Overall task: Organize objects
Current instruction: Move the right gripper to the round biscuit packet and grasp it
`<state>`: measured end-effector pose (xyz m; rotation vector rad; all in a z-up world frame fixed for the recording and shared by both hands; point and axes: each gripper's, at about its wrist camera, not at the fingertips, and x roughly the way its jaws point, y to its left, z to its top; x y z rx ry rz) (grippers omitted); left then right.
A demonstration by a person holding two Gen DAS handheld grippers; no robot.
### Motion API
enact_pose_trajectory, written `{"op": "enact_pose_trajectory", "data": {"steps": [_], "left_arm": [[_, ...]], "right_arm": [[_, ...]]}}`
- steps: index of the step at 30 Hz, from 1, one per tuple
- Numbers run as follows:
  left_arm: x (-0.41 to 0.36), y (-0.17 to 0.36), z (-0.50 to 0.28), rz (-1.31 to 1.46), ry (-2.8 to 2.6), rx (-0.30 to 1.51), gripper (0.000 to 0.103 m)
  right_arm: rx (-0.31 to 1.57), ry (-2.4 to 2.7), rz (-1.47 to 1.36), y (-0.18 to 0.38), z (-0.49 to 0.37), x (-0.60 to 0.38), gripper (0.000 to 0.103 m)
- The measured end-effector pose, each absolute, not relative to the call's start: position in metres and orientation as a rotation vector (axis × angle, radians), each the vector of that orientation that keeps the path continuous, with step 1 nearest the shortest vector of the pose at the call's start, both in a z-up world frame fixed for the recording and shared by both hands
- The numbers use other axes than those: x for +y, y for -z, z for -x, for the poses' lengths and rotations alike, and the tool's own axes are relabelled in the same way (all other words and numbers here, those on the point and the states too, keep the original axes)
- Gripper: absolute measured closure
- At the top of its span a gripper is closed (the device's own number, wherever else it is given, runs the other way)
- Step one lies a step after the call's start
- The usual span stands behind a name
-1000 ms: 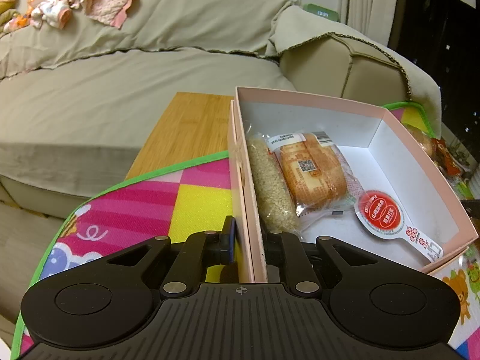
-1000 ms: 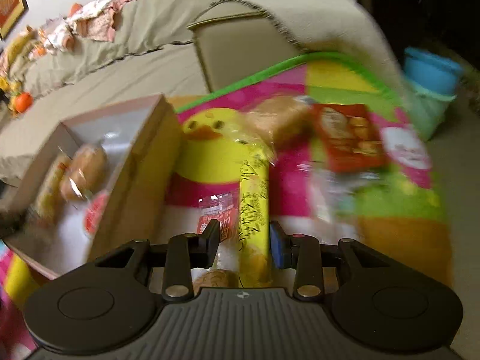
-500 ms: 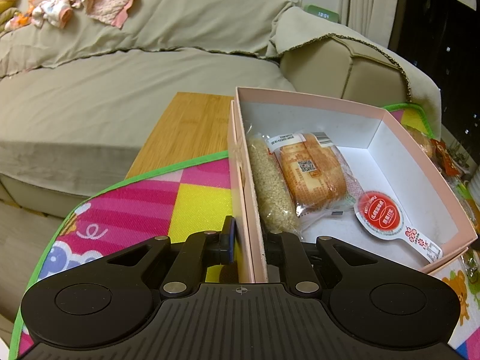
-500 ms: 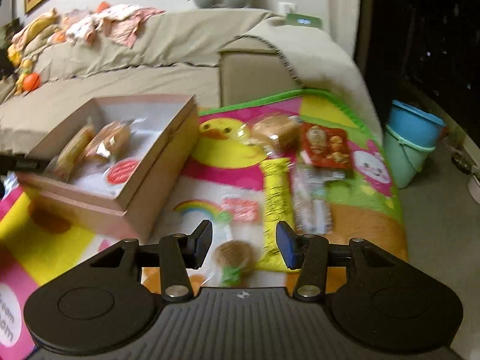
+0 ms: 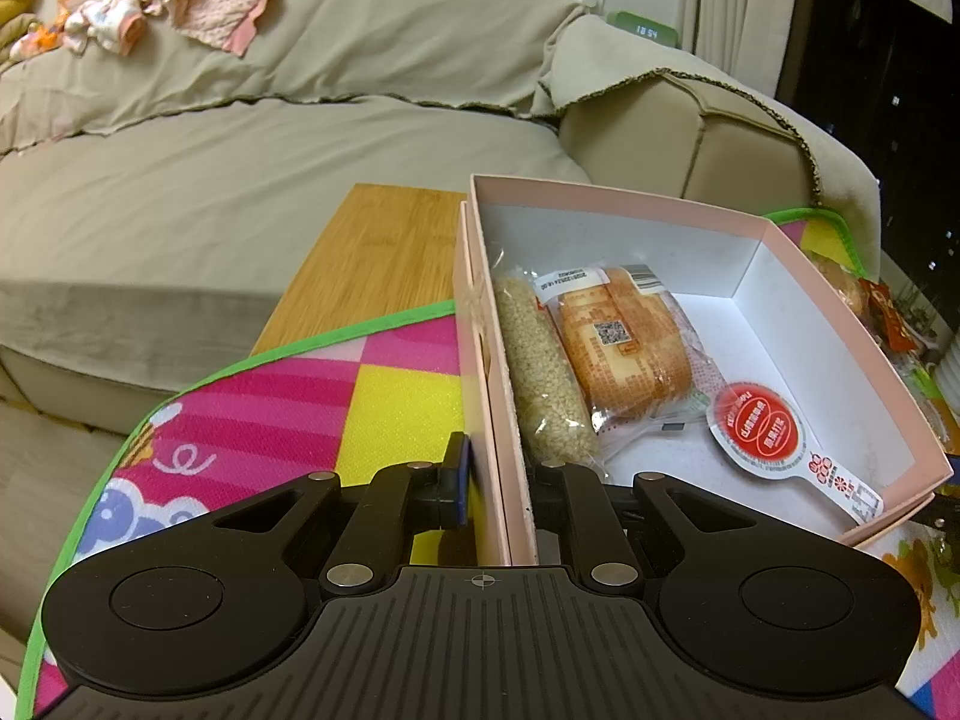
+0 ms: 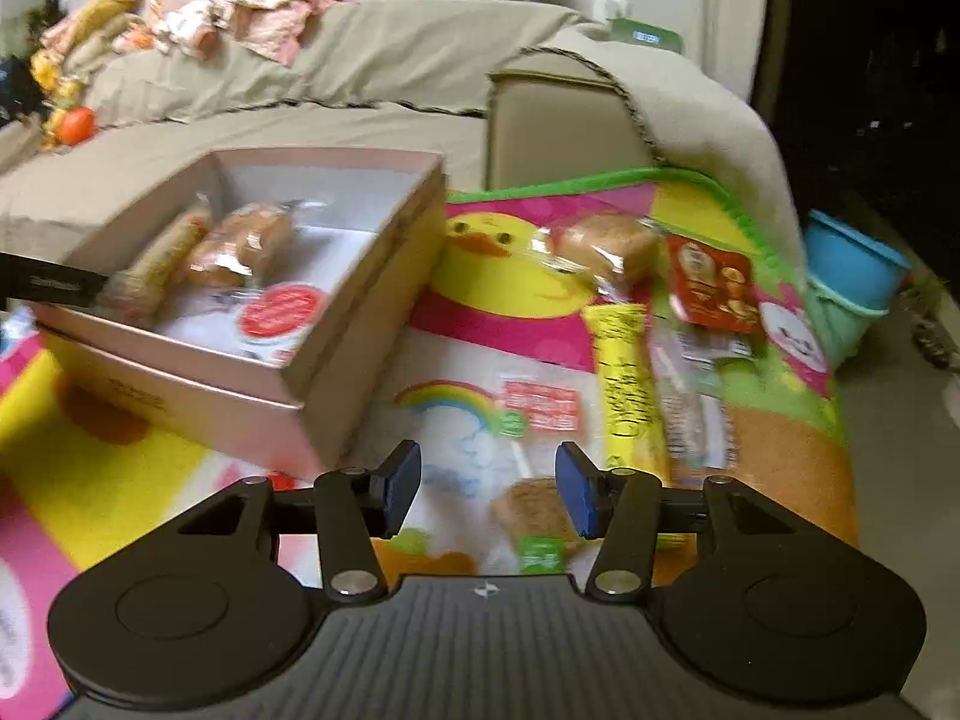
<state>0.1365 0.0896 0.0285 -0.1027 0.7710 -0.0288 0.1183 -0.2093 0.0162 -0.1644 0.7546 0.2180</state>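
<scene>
Snack packets (image 6: 624, 378) are scattered on the colourful play mat (image 6: 150, 468) beside the pink box (image 5: 708, 210), whose near wall is clamped by the left gripper (image 5: 498, 480). Nothing is held by the right gripper (image 6: 486, 489), its jaws just opened apart.

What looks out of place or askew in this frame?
Nothing is spilled or damaged. Several wrapped snacks lie loose on the colourful play mat, among them a yellow stick packet and a red packet, outside the pink cardboard box. The left gripper clamps that box's wall; the right gripper is open.
</scene>
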Motion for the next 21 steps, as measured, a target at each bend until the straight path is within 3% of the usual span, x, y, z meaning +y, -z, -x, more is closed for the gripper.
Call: {"op": "enact_pose_trajectory", "data": {"steps": [4,8,9,11,21], "left_arm": [[0.090,-0.028,-0.136,0.102,0.031,0.770,0.089],[0.089,-0.028,-0.136,0.100,0.031,0.770,0.089],[0.089,-0.029,-0.136,0.099,0.031,0.770,0.090],[0.089,-0.029,-0.136,0.096,0.031,0.768,0.090],[0.092,-0.028,-0.138,0.109,0.045,0.761,0.089]], "right_arm": [[0.777,-0.181,0.138,-0.008,-0.124,-0.219,0.044],[0.795,-0.178,0.085,-0.007,-0.124,-0.227,0.044],[0.802,-0.179,0.079,-0.007,-0.124,-0.228,0.045],[0.817,-0.192,0.069,-0.009,-0.122,-0.226,0.066],[0.850,-0.247,0.082,-0.045,-0.074,-0.218,0.066]]}}
